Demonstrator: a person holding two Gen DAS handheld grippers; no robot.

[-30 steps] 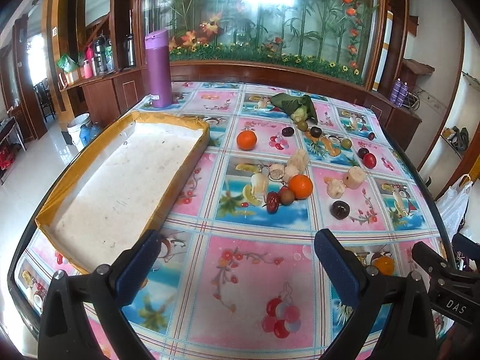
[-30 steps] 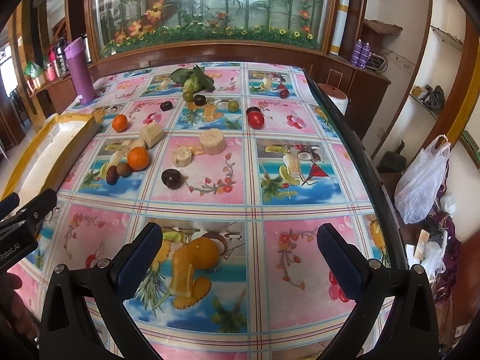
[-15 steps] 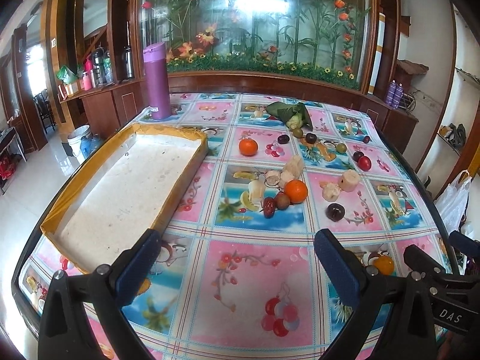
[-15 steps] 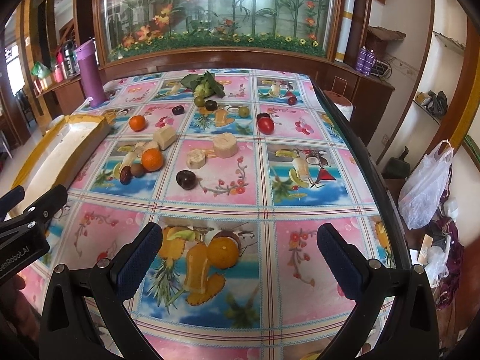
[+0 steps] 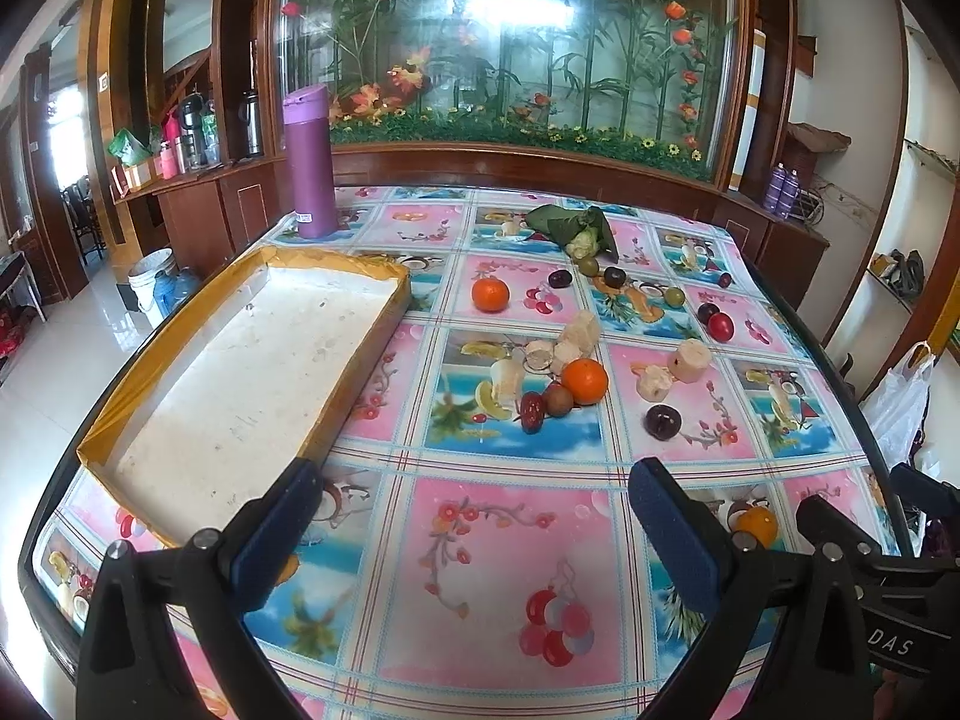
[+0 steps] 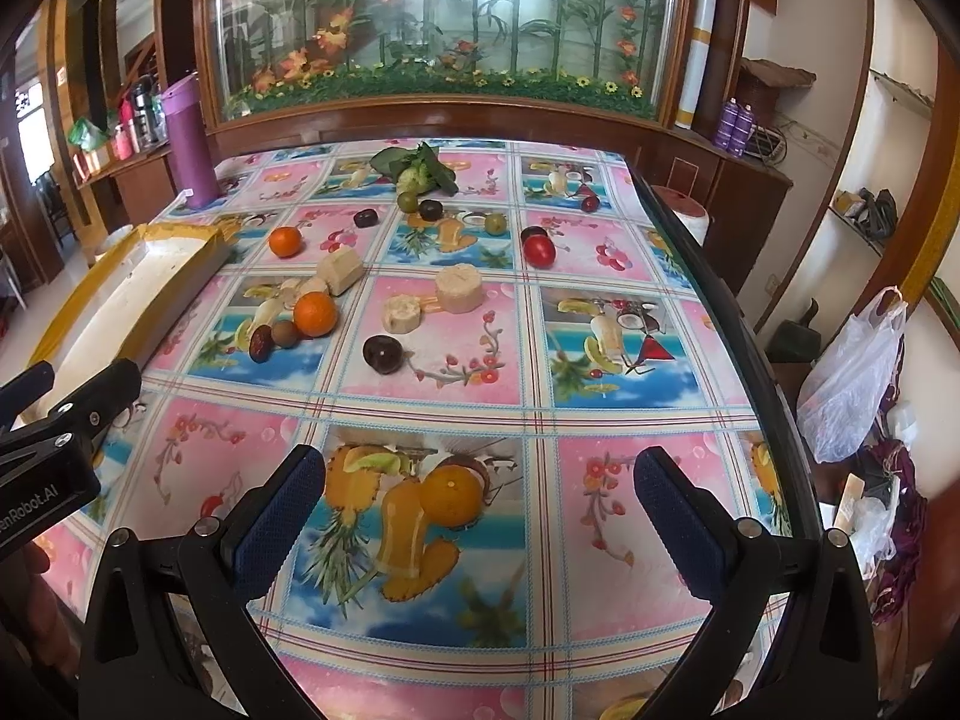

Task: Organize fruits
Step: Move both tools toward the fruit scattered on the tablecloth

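Both jaws spread wide, nothing gripped. Fruits (image 5: 585, 381) scattered on counter (image 5: 498, 534) well ahead of jaws. Tray (image 5: 252, 372) kept bare ahead-left of left gripper (image 5: 474, 531), likely as drop-off. Right gripper (image 6: 480, 516) hovers, pre-approach.

Glossy printed plastic tablecloth (image 5: 498, 540); matt white tray (image 5: 252, 384) edged in yellow tape; polished wooden cabinets (image 6: 720, 192).

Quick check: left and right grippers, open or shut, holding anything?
Left gripper: open, holding nothing, above the table.
Right gripper: open, holding nothing.
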